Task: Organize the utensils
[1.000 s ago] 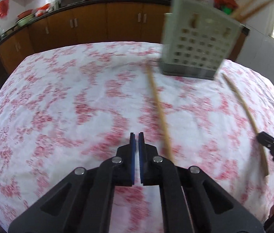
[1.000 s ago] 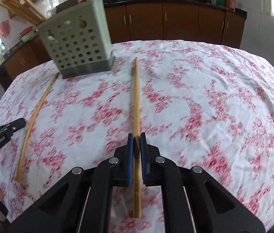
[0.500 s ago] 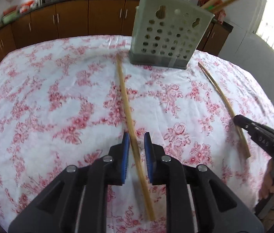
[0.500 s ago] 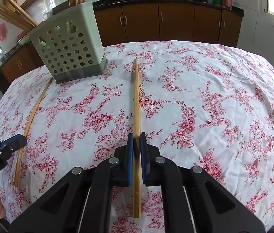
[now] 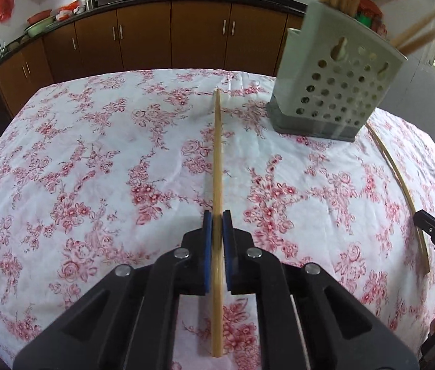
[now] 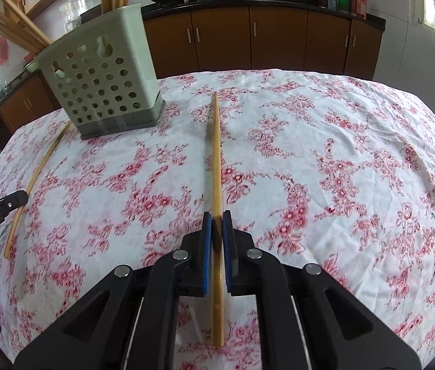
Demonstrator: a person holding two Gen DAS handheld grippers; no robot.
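- Left gripper [image 5: 217,217]: blue pads pinched tight on the left chopstick [image 5: 217,166], its long axis running straight away across the floral tablecloth [image 5: 94,169].
- Right gripper [image 6: 217,217]: jaws nearly closed, clamping the right chopstick [image 6: 216,160], pointing dead ahead too.
- Farther back, the perforated utensil holder [image 6: 100,77] stands upright, sticks poking out.

White tablecloth [image 5: 94,160] with red flowers, pale grey-green holder [image 6: 100,80], tan chopsticks [image 5: 217,154].
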